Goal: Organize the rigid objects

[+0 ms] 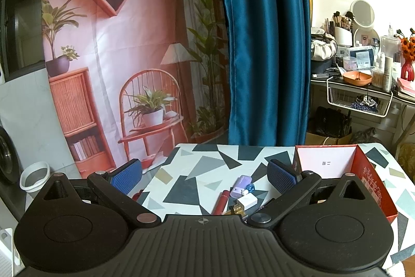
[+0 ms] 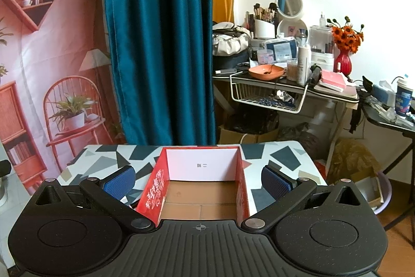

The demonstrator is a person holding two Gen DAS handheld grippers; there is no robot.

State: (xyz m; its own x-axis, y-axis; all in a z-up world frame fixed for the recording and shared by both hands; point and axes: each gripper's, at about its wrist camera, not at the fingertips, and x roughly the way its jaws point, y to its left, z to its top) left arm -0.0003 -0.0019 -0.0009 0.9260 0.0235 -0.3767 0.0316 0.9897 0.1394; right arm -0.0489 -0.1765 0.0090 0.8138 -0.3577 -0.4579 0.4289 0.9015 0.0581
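Small items [image 1: 240,195] between spread fingers [image 1: 127,177], red box [image 2: 201,188] right

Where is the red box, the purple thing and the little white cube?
red box [image 2: 241,188]: right wrist view, on its right inner wall.
purple thing [image 1: 243,181]: left wrist view, on its top face.
little white cube [image 1: 248,200]: left wrist view, on its top face.

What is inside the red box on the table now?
In the right wrist view the red box shows only its bare brown cardboard floor and white inner back wall; no item lies there. The right gripper body covers the nearest strip of floor, so that part cannot be checked.
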